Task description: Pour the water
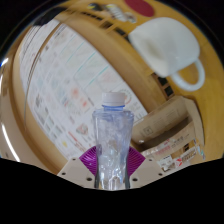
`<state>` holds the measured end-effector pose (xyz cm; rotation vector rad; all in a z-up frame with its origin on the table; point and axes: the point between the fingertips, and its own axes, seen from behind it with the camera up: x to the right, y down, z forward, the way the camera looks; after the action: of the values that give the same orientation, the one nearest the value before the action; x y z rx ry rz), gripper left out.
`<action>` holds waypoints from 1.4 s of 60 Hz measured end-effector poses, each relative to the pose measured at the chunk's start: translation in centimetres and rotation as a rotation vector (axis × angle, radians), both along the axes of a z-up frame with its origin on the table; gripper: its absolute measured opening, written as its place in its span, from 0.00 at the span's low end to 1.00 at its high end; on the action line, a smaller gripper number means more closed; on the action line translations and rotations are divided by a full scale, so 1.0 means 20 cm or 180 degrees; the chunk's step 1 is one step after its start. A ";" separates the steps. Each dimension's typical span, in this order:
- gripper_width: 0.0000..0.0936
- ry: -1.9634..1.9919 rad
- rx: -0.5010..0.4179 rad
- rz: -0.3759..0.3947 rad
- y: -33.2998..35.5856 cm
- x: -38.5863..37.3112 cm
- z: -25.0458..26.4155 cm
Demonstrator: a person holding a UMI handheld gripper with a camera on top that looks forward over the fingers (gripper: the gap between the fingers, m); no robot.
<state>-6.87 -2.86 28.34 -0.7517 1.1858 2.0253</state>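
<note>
A clear plastic water bottle (pixel 113 135) with a pale cap stands upright between my fingers. Both purple pads (pixel 90 158) press against its sides, so my gripper (pixel 112 168) is shut on the bottle and holds it above the table. A white cup (pixel 167 47) with a handle stands beyond the bottle, up and to the right, on the round wooden table (pixel 110 45). The cup's inside is not visible from here.
A printed sheet or newspaper (pixel 55 80) covers the left part of the table. A cardboard box (pixel 165 125) lies just right of the bottle, with printed paper (pixel 180 152) under it. A red object (pixel 140 6) sits at the far edge.
</note>
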 end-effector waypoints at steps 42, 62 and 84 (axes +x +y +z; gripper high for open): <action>0.36 -0.3755 0.0357 -0.1134 -0.02 0.46 0.45; 0.36 -0.6715 -0.0248 -0.1739 0.07 1.08 -0.04; 0.36 -0.7063 -0.0636 -0.0946 0.18 1.15 -0.87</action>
<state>16.19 0.73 10.88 -1.8117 -0.0074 0.0068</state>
